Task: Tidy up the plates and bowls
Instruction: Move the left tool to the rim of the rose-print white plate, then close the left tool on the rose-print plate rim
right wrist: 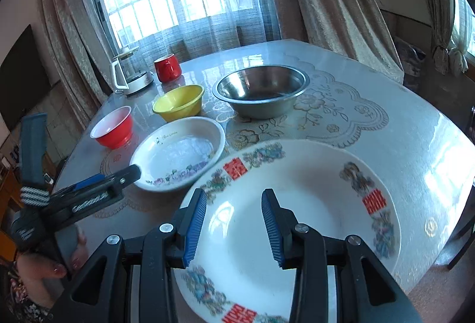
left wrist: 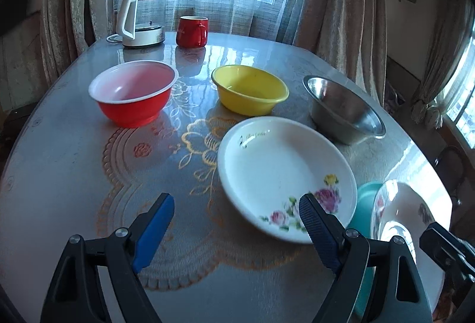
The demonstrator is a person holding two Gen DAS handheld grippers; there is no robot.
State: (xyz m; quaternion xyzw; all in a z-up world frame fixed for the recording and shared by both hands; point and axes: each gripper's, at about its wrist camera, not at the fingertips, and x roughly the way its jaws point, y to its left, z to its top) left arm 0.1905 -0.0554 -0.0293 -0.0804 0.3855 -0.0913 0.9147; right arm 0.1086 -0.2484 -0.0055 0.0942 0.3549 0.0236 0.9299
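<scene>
A white plate with roses (left wrist: 285,171) (right wrist: 178,153) lies on the table in front of a red bowl (left wrist: 133,97) (right wrist: 114,127), a yellow bowl (left wrist: 249,88) (right wrist: 179,103) and a steel bowl (left wrist: 344,109) (right wrist: 261,94). My left gripper (left wrist: 237,207) stands wide open; its right pad hangs over the rose plate's near rim, gripping nothing. My right gripper (right wrist: 234,204) is open above a large white plate with red characters (right wrist: 308,204) (left wrist: 397,219); the pads do not press on it. A teal dish (left wrist: 363,201) shows beside that plate in the left wrist view.
A glass kettle (left wrist: 142,20) (right wrist: 129,76) and a red mug (left wrist: 192,31) (right wrist: 167,67) stand at the far edge of the oval table (left wrist: 74,159), before curtains. A person's hand (right wrist: 44,272) holds the left gripper. The table's right edge (right wrist: 445,174) is near.
</scene>
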